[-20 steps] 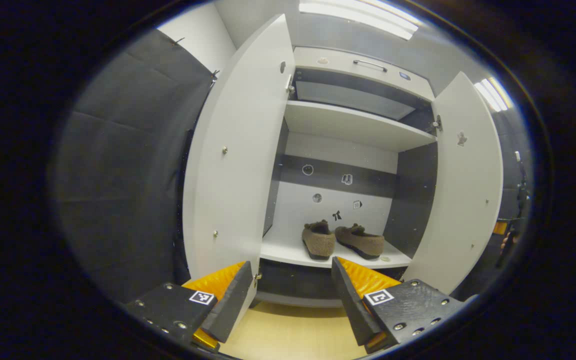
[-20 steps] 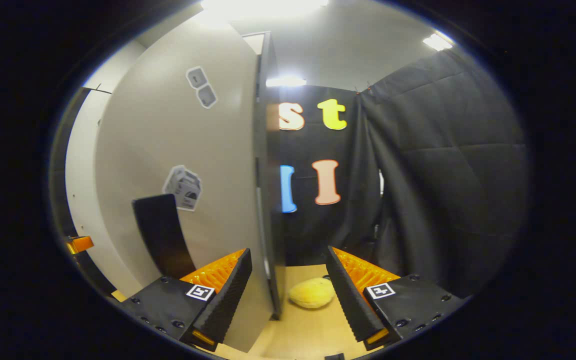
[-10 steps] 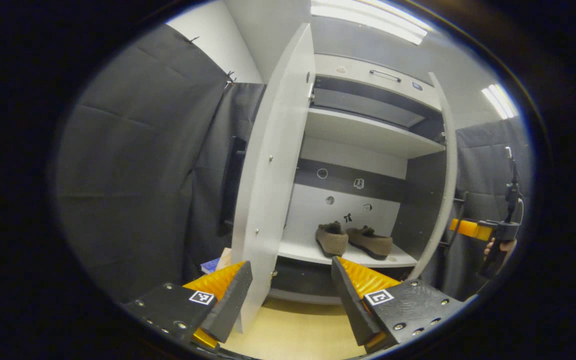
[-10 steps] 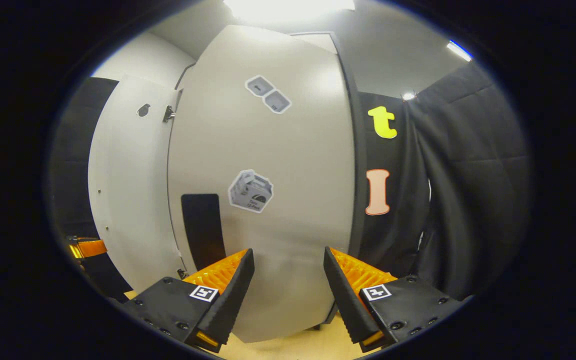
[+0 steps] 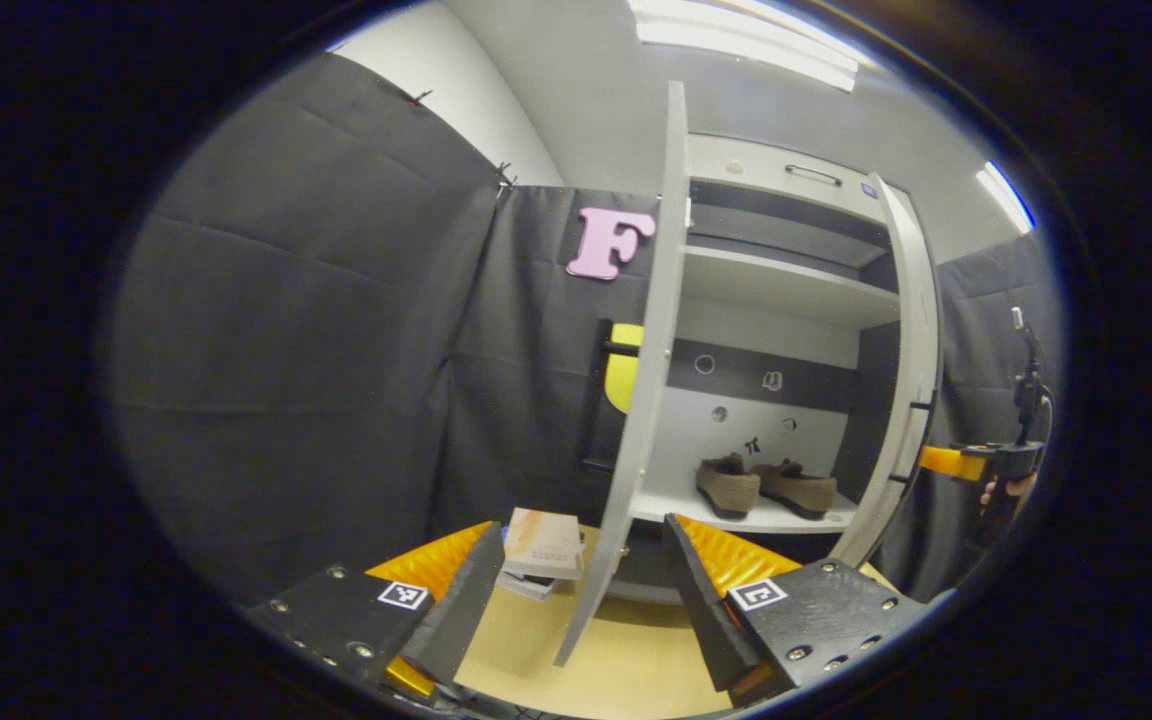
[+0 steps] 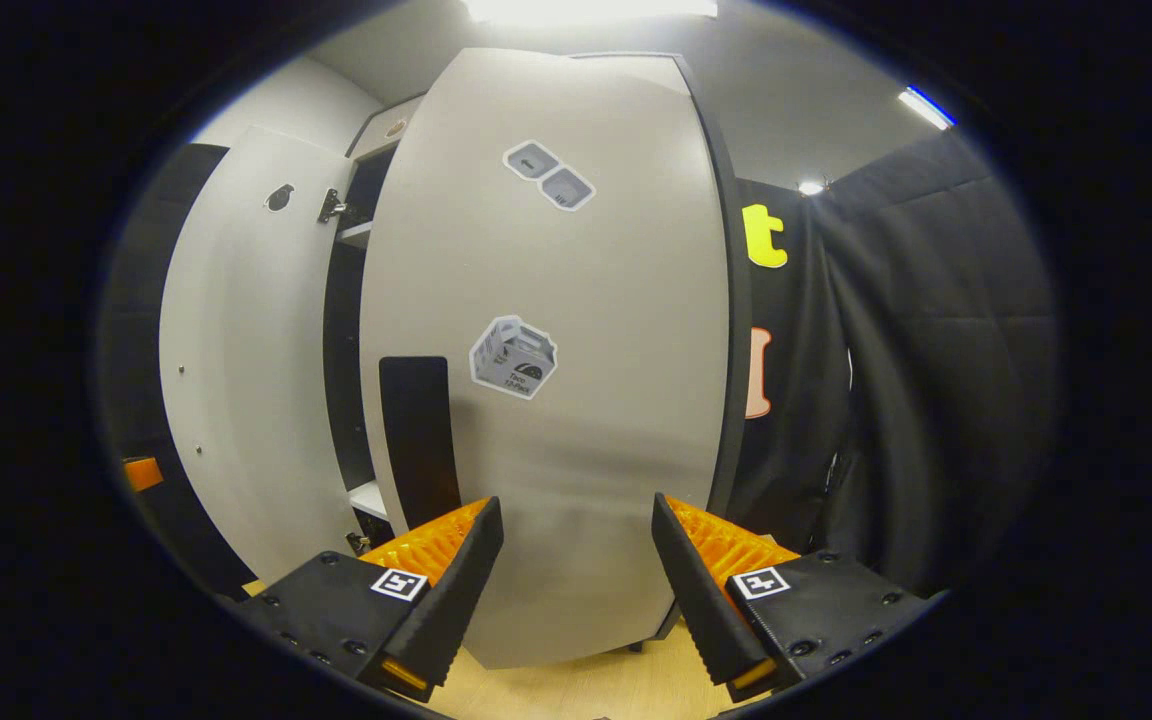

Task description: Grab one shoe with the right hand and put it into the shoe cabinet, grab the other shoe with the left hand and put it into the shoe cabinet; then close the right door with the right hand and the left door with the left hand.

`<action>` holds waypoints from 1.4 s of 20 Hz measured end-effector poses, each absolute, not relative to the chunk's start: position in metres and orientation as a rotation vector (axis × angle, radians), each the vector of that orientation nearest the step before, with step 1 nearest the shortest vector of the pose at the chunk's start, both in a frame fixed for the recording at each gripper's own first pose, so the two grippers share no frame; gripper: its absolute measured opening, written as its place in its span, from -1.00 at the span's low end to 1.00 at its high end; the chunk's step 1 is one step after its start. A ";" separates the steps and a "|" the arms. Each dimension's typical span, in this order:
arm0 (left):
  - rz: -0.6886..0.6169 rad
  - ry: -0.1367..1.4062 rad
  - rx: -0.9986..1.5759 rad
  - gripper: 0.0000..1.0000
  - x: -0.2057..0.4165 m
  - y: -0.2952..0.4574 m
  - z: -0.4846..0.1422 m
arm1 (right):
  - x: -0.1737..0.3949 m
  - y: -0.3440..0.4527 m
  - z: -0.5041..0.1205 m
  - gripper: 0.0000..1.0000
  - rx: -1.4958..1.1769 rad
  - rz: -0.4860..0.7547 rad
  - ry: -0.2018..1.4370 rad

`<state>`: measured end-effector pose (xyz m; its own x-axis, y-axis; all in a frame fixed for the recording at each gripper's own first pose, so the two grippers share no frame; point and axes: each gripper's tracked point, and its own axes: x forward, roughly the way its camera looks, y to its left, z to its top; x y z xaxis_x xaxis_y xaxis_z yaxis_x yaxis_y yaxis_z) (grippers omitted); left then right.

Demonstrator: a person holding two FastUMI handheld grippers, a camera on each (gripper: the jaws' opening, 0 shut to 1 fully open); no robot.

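Pale wooden floor (image 5: 626,660) under black quilted booth cloth (image 5: 286,330), strip lights overhead. The white shoe cabinet (image 5: 786,290) stands with both brown shoes (image 5: 761,486) side by side on its lower shelf (image 5: 736,515). Left door (image 5: 641,400) seen edge-on, ajar, between the spread fingers of the left tool (image 5: 576,590), which grips nothing. Right door (image 6: 556,380) swung partway, its outer face just ahead of the right tool (image 6: 576,580), fingers apart, empty. Small books (image 5: 541,550) lie on the floor beside the cabinet
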<state>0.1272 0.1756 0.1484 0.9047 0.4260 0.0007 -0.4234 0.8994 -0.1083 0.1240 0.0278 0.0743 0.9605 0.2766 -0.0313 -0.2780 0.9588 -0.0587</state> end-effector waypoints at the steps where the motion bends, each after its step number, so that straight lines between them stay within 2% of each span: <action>1: 0.454 -0.030 -0.099 0.84 0.124 0.181 0.150 | 0.122 0.026 0.073 0.92 -0.060 0.272 0.025; 3: 0.467 -0.042 -0.079 0.84 0.124 0.193 0.153 | 0.117 0.023 0.071 0.92 -0.058 0.257 0.027; 4: 0.475 -0.048 -0.068 0.84 0.124 0.198 0.156 | 0.113 0.022 0.069 0.84 -0.060 0.247 0.027; 6: 0.488 -0.088 -0.051 0.90 0.128 0.212 0.166 | 0.105 0.024 0.064 0.92 -0.067 0.229 0.032; 7: 0.466 -0.105 -0.044 0.84 0.134 0.212 0.169 | 0.103 0.025 0.062 0.92 -0.071 0.221 0.034; 8: 0.434 -0.113 -0.039 0.90 0.141 0.212 0.172 | 0.102 0.024 0.059 0.92 -0.073 0.214 0.033; 11: 0.290 -0.106 -0.078 0.92 0.151 0.194 0.174 | 0.097 0.029 0.037 0.92 -0.044 0.202 0.083; 12: 0.256 -0.109 -0.088 0.84 0.154 0.189 0.176 | 0.093 0.030 0.032 0.84 -0.030 0.199 0.096; 13: 0.231 -0.108 -0.092 0.90 0.158 0.188 0.176 | 0.090 0.029 0.027 0.86 -0.020 0.192 0.103; 17: 0.136 -0.072 -0.013 0.90 0.167 0.185 0.172 | 0.078 0.022 0.007 0.84 0.003 0.158 0.136; 18: 0.145 -0.064 0.022 0.90 0.163 0.192 0.172 | 0.078 0.019 0.002 0.92 0.004 0.150 0.147; 19: 0.129 -0.061 0.043 0.81 0.166 0.194 0.172 | 0.079 0.015 -0.001 0.84 0.006 0.140 0.154; 20: 0.124 -0.050 0.055 0.73 0.167 0.194 0.171 | 0.079 0.010 -0.004 0.92 0.012 0.132 0.159; 21: 0.122 -0.042 0.061 0.90 0.170 0.193 0.170 | 0.082 0.006 -0.007 0.92 0.022 0.127 0.166; 26: 0.092 0.001 0.052 0.90 0.173 0.179 0.166 | 0.099 -0.011 -0.016 0.92 0.047 0.133 0.182; 27: 0.082 0.008 0.046 0.73 0.174 0.172 0.165 | 0.103 -0.014 -0.012 0.92 0.044 0.137 0.171; 28: 0.067 0.011 0.041 0.81 0.176 0.164 0.164 | 0.108 -0.018 -0.009 0.92 0.039 0.139 0.158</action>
